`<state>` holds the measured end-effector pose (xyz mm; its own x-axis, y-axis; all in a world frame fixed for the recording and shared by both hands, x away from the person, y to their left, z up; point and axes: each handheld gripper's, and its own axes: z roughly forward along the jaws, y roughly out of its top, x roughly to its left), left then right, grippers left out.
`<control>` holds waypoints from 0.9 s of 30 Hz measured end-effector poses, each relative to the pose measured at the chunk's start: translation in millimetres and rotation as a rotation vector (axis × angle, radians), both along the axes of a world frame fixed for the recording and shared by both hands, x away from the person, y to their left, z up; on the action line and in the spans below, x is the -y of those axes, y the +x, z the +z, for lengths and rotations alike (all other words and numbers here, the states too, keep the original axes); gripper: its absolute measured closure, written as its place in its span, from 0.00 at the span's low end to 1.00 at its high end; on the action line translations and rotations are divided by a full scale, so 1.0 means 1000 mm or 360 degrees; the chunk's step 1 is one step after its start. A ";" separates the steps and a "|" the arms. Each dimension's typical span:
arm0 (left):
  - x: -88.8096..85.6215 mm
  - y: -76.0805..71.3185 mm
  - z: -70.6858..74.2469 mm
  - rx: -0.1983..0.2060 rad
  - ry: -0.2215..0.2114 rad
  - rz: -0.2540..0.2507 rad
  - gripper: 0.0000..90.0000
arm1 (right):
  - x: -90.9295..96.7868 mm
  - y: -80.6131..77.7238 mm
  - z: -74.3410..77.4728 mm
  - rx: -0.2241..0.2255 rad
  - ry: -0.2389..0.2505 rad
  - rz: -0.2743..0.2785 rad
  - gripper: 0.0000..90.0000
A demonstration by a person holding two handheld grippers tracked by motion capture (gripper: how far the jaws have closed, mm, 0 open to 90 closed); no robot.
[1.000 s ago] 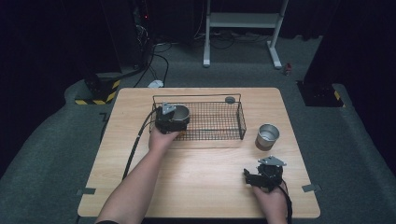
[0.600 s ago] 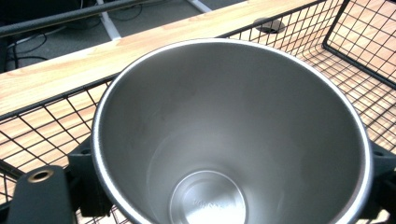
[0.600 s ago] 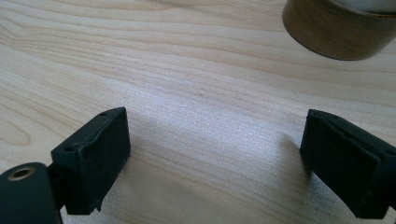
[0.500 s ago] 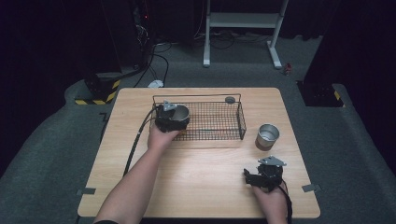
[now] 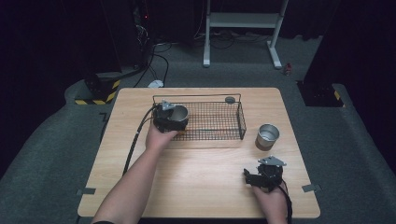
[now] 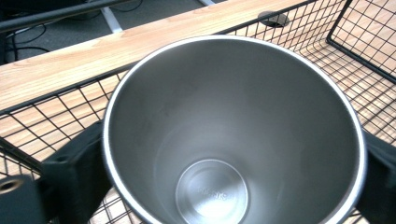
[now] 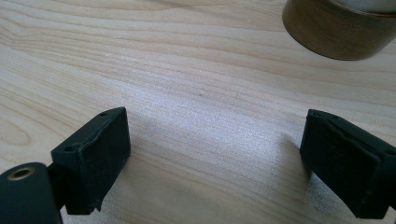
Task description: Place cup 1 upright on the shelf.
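Observation:
A steel cup (image 5: 180,112) stands upright in the left end of the black wire basket (image 5: 241,117). My left gripper (image 5: 169,118) is around it, and its jaws have just been opening. In the left gripper view the cup (image 6: 233,140) sits between the two black jaws, which flank its rim without clearly pressing on it. A second steel cup (image 5: 268,136) stands on the table to the right of the basket. My right gripper (image 5: 261,174) rests near the front right edge, open over bare wood (image 7: 215,158), with that cup's base (image 7: 341,28) ahead to the right.
The basket sits at the back middle of the wooden table (image 5: 201,182). A small dark round disc (image 5: 229,99) lies on the table behind it. A cable (image 5: 135,140) trails from the left gripper over the table's left side.

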<state>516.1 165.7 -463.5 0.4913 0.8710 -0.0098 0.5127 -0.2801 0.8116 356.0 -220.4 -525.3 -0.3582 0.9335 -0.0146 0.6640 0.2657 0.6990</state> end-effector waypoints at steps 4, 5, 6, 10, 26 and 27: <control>-0.002 -0.001 0.001 -0.0007 0.0005 -0.0012 0.00 | 0.000 0.000 0.000 0.0000 0.0000 0.0000 0.09; -0.002 -0.002 0.001 -0.0008 0.0002 -0.0019 0.00 | 0.000 0.000 0.000 0.0000 0.0000 0.0000 0.09; -0.003 -0.002 0.002 0.0005 0.0002 -0.0023 0.00 | 0.000 0.000 0.000 0.0000 0.0000 0.0000 0.09; -0.003 -0.004 0.006 0.0030 -0.0011 -0.0034 0.00 | 0.000 0.000 0.000 0.0000 0.0000 0.0000 0.09; -0.014 -0.017 0.014 0.0055 -0.0056 -0.0030 0.00 | 0.000 0.000 0.000 -0.0001 0.0000 0.0000 0.09; -0.015 -0.018 0.014 0.0055 -0.0057 -0.0030 0.00 | 0.000 0.000 0.000 -0.0001 0.0000 0.0000 0.09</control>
<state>498.0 180.8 -449.3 0.5080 0.8610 -0.0234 0.4793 -0.2600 0.8383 356.0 -220.4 -525.3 -0.3582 0.9335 -0.0144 0.6642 0.2656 0.6987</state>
